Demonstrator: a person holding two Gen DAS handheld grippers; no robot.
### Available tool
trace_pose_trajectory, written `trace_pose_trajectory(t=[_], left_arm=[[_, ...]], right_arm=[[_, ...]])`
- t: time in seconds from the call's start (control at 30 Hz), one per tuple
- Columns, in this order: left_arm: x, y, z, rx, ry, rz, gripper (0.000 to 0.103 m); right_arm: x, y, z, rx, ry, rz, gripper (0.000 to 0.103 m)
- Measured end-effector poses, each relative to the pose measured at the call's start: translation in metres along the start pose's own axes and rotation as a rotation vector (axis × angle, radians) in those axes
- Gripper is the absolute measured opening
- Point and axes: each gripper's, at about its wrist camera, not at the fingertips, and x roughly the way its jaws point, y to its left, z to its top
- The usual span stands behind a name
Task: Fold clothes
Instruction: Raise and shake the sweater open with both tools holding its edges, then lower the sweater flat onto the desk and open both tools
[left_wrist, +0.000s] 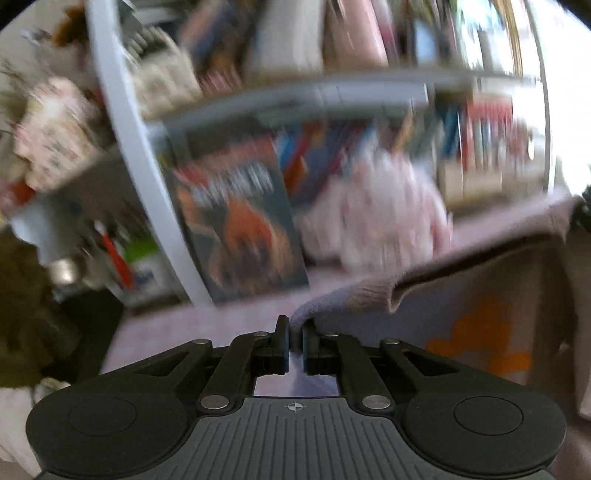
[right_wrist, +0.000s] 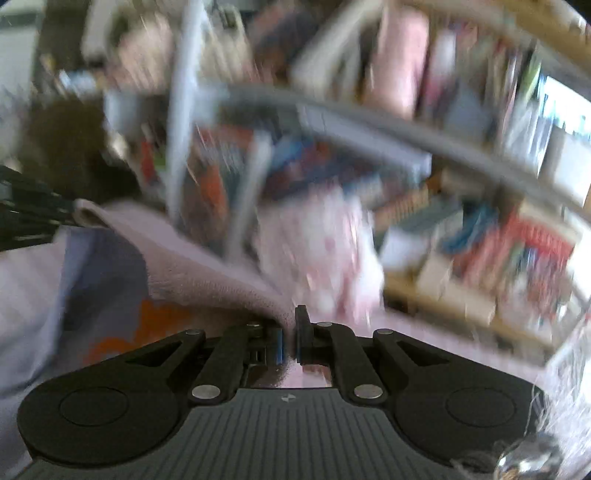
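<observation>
Your left gripper (left_wrist: 294, 345) and right gripper (right_wrist: 290, 341), low centre of each view, are each clamped on the pale pink knitted garment's (left_wrist: 461, 314) edge, stretching it between them, probably to fold.

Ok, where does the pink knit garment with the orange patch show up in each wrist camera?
Left wrist: the pink garment fills the lower right, its edge pinched in the left gripper.
Right wrist: it fills the lower left, its edge pinched in the right gripper.
Shared landmark: the blurred pink-and-white patterned fabric before the bookshelf.
</observation>
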Motion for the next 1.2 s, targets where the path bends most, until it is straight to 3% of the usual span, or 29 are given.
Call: trace_pose_trajectory(t=[0.2, 0.27, 0.4, 0.53, 0.7, 0.73, 0.83, 1.03, 1.2], left_arm=[[0.051, -0.01, 0.008, 0.023, 0.092, 0.013, 0.016], [0.058, -0.009, 0.011, 0.027, 0.107, 0.012, 0.025], [0.039, -0.004, 0.01, 0.027, 0.05, -0.001, 0.057], [0.008, 0.006, 0.003, -0.007, -0.012, 0.0, 0.064], [-0.024, 0.016, -0.021, -0.101, -0.003, 0.005, 0.065], [-0.028, 0.016, -0.027, -0.111, 0.007, 0.007, 0.065], [-0.04, 0.012, -0.046, -0.122, 0.038, 0.005, 0.065], [-0.049, -0.005, -0.08, -0.083, 0.107, -0.023, 0.065], [-0.048, -0.017, -0.096, -0.035, 0.145, -0.04, 0.065]], right_arm=[[0.082, -0.019, 0.006, 0.001, 0.107, -0.048, 0.006], [0.1, -0.02, 0.007, -0.016, 0.134, -0.061, 0.006], [0.125, -0.023, -0.004, -0.022, 0.179, -0.105, 0.006], [0.15, -0.03, -0.011, -0.034, 0.234, -0.124, 0.006], [0.182, -0.026, -0.03, -0.083, 0.328, -0.105, 0.007], [0.185, -0.025, -0.032, -0.084, 0.333, -0.111, 0.016], [0.177, -0.023, -0.034, -0.064, 0.299, -0.129, 0.044], [0.116, -0.014, -0.029, 0.029, 0.137, -0.133, 0.057], [0.061, 0.008, -0.045, 0.093, 0.1, -0.036, 0.057]])
